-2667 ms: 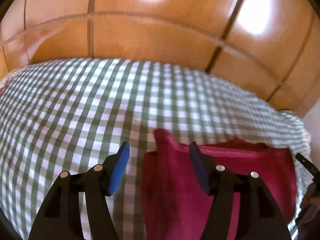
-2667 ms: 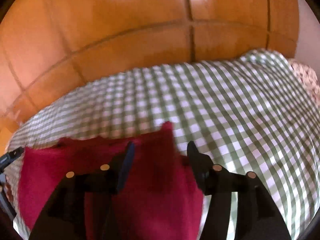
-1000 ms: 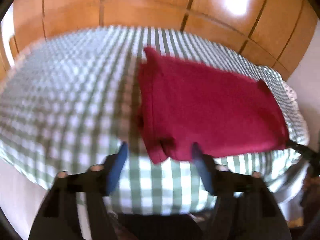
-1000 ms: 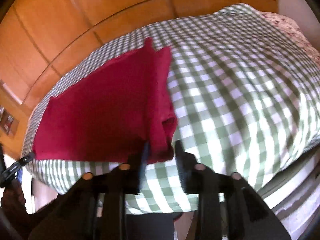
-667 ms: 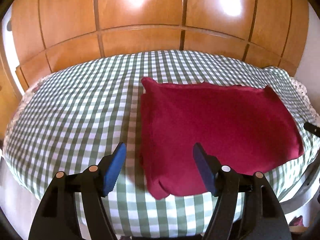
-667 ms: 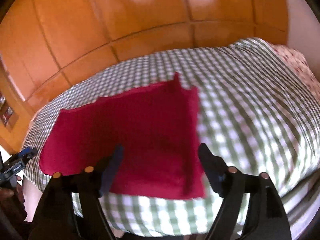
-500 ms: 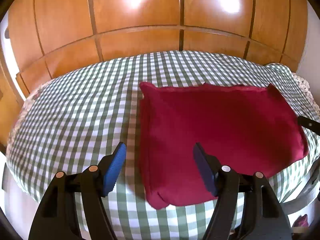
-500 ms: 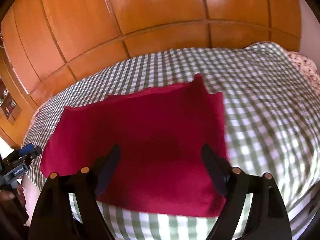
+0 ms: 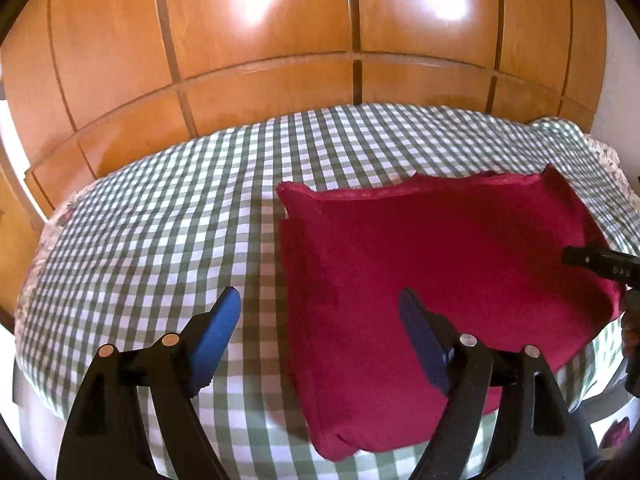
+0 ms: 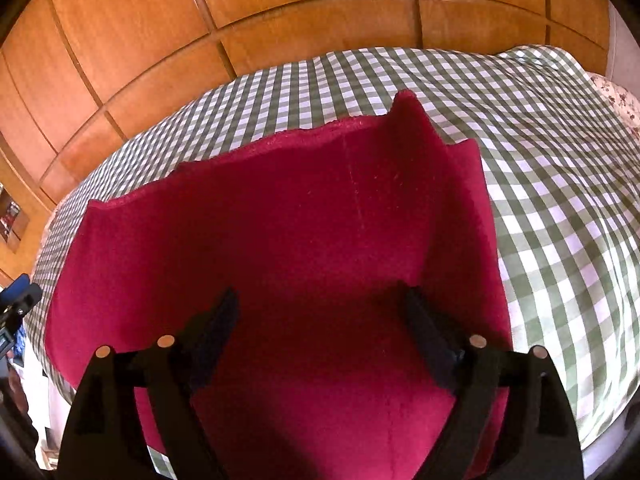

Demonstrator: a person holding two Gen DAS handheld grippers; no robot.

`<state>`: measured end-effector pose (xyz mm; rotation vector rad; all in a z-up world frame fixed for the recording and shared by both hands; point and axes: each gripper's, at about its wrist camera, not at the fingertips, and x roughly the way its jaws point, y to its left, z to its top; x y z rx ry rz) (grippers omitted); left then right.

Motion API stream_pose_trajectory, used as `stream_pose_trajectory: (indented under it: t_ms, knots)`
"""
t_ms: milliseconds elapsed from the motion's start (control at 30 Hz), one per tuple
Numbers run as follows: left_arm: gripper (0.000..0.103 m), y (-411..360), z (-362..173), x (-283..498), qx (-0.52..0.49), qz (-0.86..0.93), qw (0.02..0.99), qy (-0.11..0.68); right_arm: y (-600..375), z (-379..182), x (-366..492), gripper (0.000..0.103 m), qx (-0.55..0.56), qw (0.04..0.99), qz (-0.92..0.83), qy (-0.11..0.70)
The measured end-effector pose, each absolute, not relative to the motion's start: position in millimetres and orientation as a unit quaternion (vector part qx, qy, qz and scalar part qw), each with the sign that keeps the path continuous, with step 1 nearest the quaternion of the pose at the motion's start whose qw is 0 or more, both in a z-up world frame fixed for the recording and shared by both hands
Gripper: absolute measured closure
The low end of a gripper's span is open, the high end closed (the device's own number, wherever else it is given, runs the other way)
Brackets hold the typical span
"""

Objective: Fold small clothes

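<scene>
A dark red garment [image 9: 440,264] lies folded flat on the green-and-white checked bedcover [image 9: 160,220], its left edge a thick fold. My left gripper [image 9: 320,332] hovers over that left edge, jaws opening, nothing between the blue pads. In the right wrist view the red garment [image 10: 300,232] fills the middle, a narrow flap folded over along its right side. My right gripper [image 10: 320,328] hangs above the cloth's near part, jaws opening wide and empty. The right gripper's tip [image 9: 600,264] shows at the left view's right edge, and the left gripper's tip [image 10: 16,292] at the right view's left edge.
Orange wooden wardrobe doors [image 9: 320,40] stand right behind the bed. A floral sheet [image 10: 616,96] peeks out at the bed's far right. The bedcover [image 10: 560,200] lies bare to the right of the garment and to its left in the left wrist view.
The right gripper let go of the garment's near right corner and opened wide; the left opened a little more. Both drew back and steadied, and the garment now lies flat.
</scene>
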<state>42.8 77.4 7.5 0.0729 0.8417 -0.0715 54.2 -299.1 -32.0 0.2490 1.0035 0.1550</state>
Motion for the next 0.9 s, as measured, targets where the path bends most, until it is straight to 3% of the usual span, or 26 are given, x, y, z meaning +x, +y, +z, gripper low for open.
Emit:
stream_pose_trajectory:
  t_ms: [100,167,333,467,667,833,900]
  knots:
    - [0.03,98,-1,59,-0.014,-0.044,0.907,0.419,-301,-34,55,0.014,0.137,0.864,0.071,0.479]
    - [0.047,115,-9,76,-0.065,-0.056,0.896,0.436,-303,-33,55,0.014,0.149,0.864,0.069,0.477]
    - [0.047,128,-19,116,-0.143,-0.092,0.874,0.454,-300,-34,57,0.012,0.152,0.866,0.064,0.473]
    - [0.064,111,-39,141,-0.113,-0.062,0.865,0.485,-294,-37,55,0.009,0.134,0.873,0.064,0.464]
    - [0.06,92,-67,166,-0.048,0.01,0.871,0.488,-297,-40,55,0.008,0.134,0.876,0.075,0.456]
    - [0.059,82,-40,150,-0.019,0.04,0.883,0.467,-299,-34,49,0.008,0.129,0.874,0.089,0.46]
    - [0.051,83,-24,133,-0.019,0.033,0.896,0.442,-304,-24,44,0.008,0.142,0.873,0.1,0.455]
